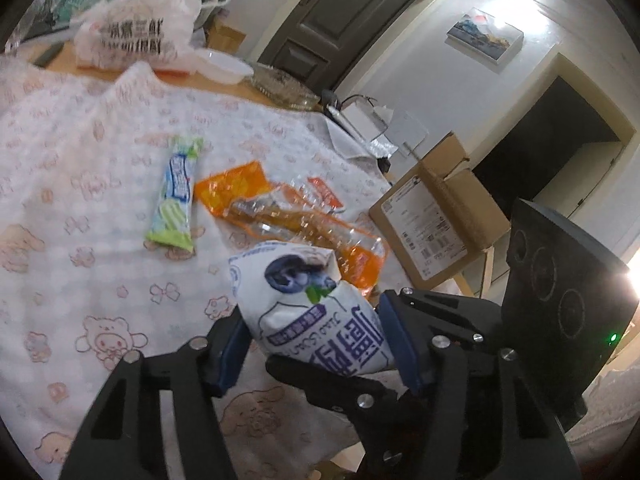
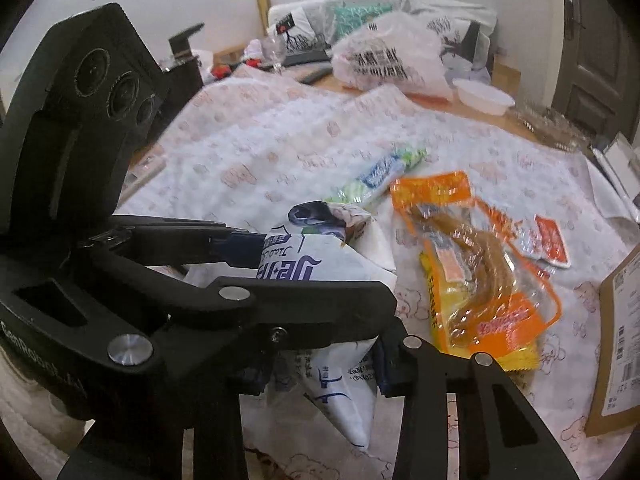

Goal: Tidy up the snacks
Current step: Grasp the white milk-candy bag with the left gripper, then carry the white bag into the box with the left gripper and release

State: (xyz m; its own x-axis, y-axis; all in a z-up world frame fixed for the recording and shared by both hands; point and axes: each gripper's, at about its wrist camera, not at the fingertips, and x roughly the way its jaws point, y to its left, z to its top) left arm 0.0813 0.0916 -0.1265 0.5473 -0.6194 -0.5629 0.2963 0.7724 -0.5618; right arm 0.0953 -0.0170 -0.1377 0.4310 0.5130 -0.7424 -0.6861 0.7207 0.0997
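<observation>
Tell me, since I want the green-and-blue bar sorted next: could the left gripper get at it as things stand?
Probably not right away. The left gripper has its jaws around the white blueberry pouch, which the right gripper also grips. The green-and-blue bar lies uncovered on the printed cloth, so the path looks free once the pouch is released.

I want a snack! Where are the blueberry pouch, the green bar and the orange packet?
blueberry pouch [image 1: 304,280], left wrist view, on the printed blueberries.
green snack bar [image 1: 176,196], left wrist view, middle of the wrapper.
orange snack packet [image 2: 484,280], right wrist view, on the clear window.
</observation>
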